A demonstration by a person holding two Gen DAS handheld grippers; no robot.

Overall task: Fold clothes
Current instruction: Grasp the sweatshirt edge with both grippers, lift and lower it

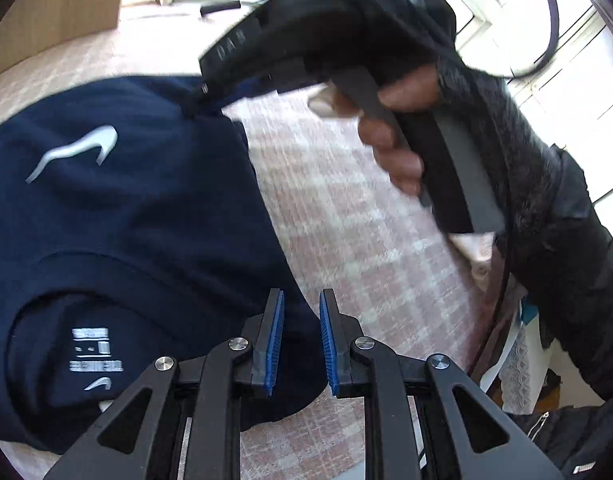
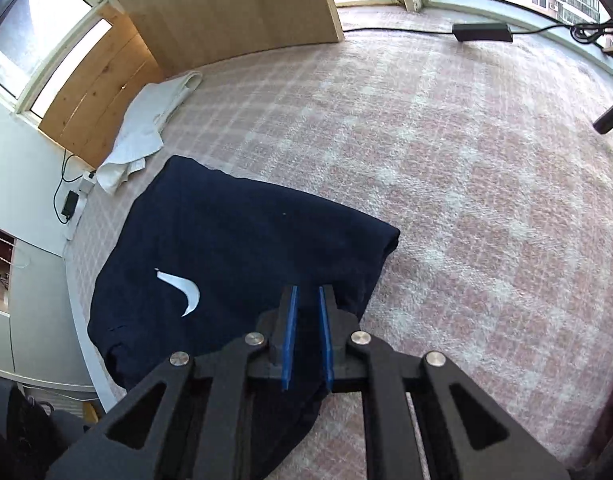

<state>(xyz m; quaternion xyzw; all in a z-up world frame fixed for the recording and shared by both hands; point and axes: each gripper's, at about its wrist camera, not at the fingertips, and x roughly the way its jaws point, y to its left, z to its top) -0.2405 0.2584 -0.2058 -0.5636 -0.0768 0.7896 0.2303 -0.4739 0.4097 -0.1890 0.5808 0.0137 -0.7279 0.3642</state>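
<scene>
A navy T-shirt (image 1: 126, 220) with a white swoosh logo lies on a pink-and-white checked cover (image 1: 346, 220), its collar label toward my left gripper. At the shirt's near shoulder edge, my left gripper (image 1: 301, 296) holds its blue pads a little apart, and navy cloth fills the gap. In the right wrist view, my right gripper (image 2: 307, 290) is shut on a fold of the T-shirt (image 2: 234, 240), and cloth hangs beneath it. From the left wrist view, the right gripper (image 1: 196, 98) is blurred, with its tip on the shirt's far edge.
A hand (image 1: 390, 148) in a black sleeve (image 1: 546, 220) holds the right gripper. A white folded garment (image 2: 146, 128) lies beyond the shirt by a wooden board (image 2: 226, 4). A black power adapter (image 2: 482, 32) and its cable sit near the windows. The checked cover (image 2: 466, 200) stretches to the right.
</scene>
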